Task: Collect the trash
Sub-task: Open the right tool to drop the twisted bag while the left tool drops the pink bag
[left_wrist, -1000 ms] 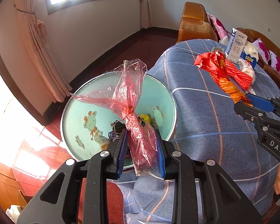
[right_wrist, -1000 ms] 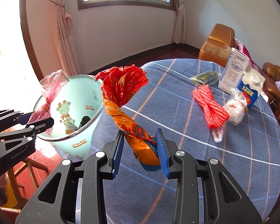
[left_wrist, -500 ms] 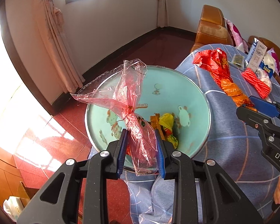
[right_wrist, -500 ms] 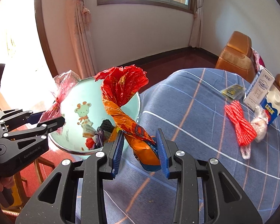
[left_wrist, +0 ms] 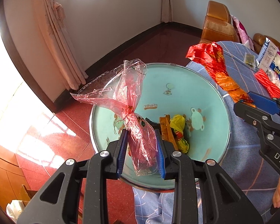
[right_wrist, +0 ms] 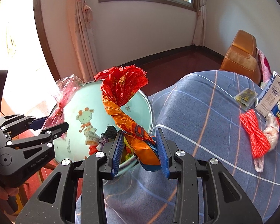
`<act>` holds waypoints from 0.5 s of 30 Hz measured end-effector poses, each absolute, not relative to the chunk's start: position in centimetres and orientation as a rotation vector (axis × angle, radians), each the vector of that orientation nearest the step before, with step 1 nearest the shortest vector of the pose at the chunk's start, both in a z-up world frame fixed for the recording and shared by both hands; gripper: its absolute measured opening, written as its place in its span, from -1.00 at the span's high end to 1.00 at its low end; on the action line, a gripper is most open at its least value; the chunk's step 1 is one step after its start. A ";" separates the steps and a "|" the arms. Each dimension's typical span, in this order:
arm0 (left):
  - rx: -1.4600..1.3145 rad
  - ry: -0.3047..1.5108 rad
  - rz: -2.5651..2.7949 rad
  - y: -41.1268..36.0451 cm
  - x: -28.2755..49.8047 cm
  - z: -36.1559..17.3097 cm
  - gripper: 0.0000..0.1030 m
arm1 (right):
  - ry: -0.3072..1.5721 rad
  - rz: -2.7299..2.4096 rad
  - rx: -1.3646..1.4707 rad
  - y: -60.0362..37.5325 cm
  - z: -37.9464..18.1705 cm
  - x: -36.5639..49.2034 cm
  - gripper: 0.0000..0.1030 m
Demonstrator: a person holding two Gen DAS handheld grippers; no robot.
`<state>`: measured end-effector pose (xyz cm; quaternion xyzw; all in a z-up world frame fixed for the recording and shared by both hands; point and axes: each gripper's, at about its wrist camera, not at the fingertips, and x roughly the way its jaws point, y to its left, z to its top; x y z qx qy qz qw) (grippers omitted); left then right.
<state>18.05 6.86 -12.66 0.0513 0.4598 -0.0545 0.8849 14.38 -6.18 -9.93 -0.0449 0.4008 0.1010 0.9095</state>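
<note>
My left gripper (left_wrist: 141, 152) is shut on a twisted pink transparent plastic bag (left_wrist: 128, 100) and holds it over the open mint-green trash bin (left_wrist: 177, 78) with cartoon animals. Wrappers (left_wrist: 177, 128) lie at the bin's bottom. My right gripper (right_wrist: 140, 150) is shut on a twisted red-orange wrapper (right_wrist: 121, 93) and holds it above the bin's near rim (right_wrist: 149, 110), at the table edge. Each gripper shows in the other's view: the right (left_wrist: 252, 104) at the right, the left (right_wrist: 52, 125) at the left.
The table has a blue checked cloth (right_wrist: 205, 121). On it lie a red string bundle (right_wrist: 253, 132), a clear knotted bag (right_wrist: 270, 132), a small packet (right_wrist: 245, 95) and two cartons (right_wrist: 272, 95). An orange sofa (right_wrist: 242, 56) stands behind. The floor is red tile (left_wrist: 46, 130).
Both grippers have moved left from the table toward the bin with their loads. The pink bag is now over the bin's inside, and the red-orange wrapper has reached the bin's rim.
</note>
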 end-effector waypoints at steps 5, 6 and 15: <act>0.138 0.974 -0.123 6.6 19.3 -13.5 0.44 | 0.860 0.210 -0.084 -5.5 -11.1 16.3 0.31; 0.138 0.979 -0.125 6.7 19.5 -13.7 0.44 | 0.863 0.212 -0.084 -5.4 -11.2 16.6 0.31; 0.144 1.012 -0.120 7.1 20.4 -15.0 0.44 | 0.888 0.241 -0.062 -4.9 -12.0 18.6 0.32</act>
